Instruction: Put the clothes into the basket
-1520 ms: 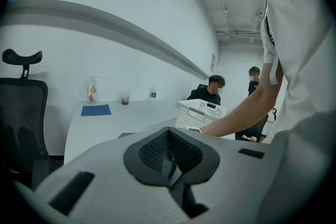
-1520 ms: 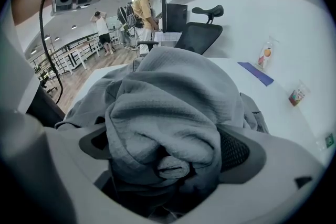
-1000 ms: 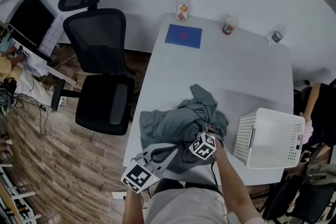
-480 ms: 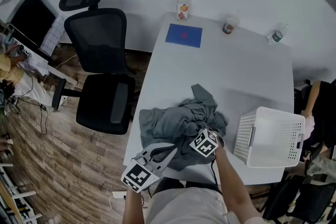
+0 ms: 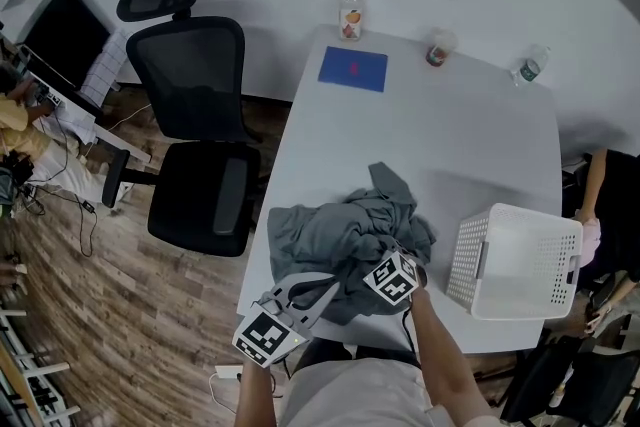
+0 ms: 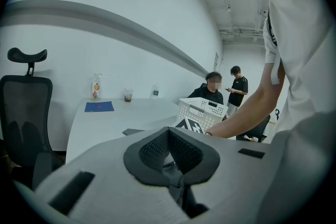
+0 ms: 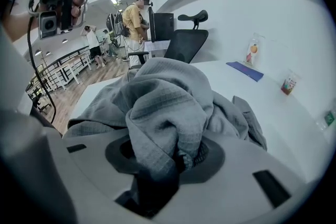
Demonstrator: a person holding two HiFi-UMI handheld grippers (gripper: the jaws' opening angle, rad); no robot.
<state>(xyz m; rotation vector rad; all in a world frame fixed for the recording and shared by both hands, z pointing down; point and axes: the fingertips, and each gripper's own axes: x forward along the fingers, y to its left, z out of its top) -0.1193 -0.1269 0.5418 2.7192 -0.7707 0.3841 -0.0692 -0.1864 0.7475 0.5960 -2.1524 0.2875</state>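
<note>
The clothes (image 5: 340,235) were one grey heap on the white table (image 5: 450,135), close to the near edge. None of them were in the basket (image 5: 465,265). The white basket stood on the table just to the right of the heap, at the near right corner. There was a small gap between the heap and the basket.

The right gripper (image 7: 176,159) was down on the near right side of the heap. Its jaws were closing. A thick fold of the grey cloth was bunched up between them, and the pads pinched it. The fold stood up in a lump in front of the jaws, and the rest of the heap lay flat on the table behind it.

The left gripper (image 5: 322,291) was at the near left side of the heap, over its near edge. Its jaws were pressed together at the tips with nothing between them. I could not tell if it touched the cloth.

At the far end of the table lay a blue mat (image 5: 353,69). Near it stood a pump bottle (image 5: 349,15), a cup (image 5: 436,48) and a water bottle (image 5: 530,67), all well away from the heap. A black chair (image 5: 195,115) stood on the wood floor to the left of the table.
</note>
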